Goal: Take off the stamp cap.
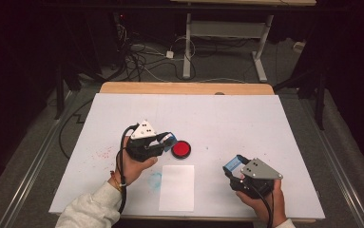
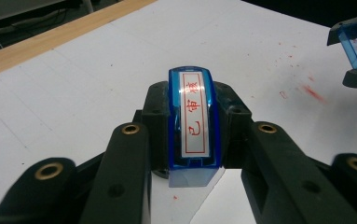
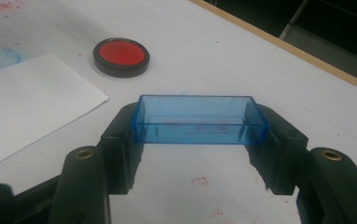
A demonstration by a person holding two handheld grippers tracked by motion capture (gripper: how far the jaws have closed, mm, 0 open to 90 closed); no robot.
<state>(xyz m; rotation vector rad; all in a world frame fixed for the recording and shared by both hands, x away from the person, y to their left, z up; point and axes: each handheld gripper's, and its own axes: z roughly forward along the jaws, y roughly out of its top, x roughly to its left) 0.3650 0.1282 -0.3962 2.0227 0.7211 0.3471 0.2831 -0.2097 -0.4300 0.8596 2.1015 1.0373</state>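
My left gripper (image 1: 166, 141) is shut on a blue stamp (image 2: 194, 126) whose white label carries red characters, and it holds the stamp just left of a round red ink pad (image 1: 181, 149). My right gripper (image 1: 233, 166) at the front right is shut on the stamp's clear blue cap (image 3: 199, 120), gripped by its two short ends, hollow side showing. In the right gripper view the ink pad (image 3: 121, 57) lies beyond the cap to the left. A white paper sheet (image 1: 177, 187) lies near the front edge between the two hands.
A white board (image 1: 227, 118) covers the table, and a wooden edge (image 1: 184, 88) shows at the back. Red ink specks (image 1: 101, 153) and a blue smear (image 1: 155, 180) mark the board. Cables and a desk frame (image 1: 187, 45) stand on the floor beyond.
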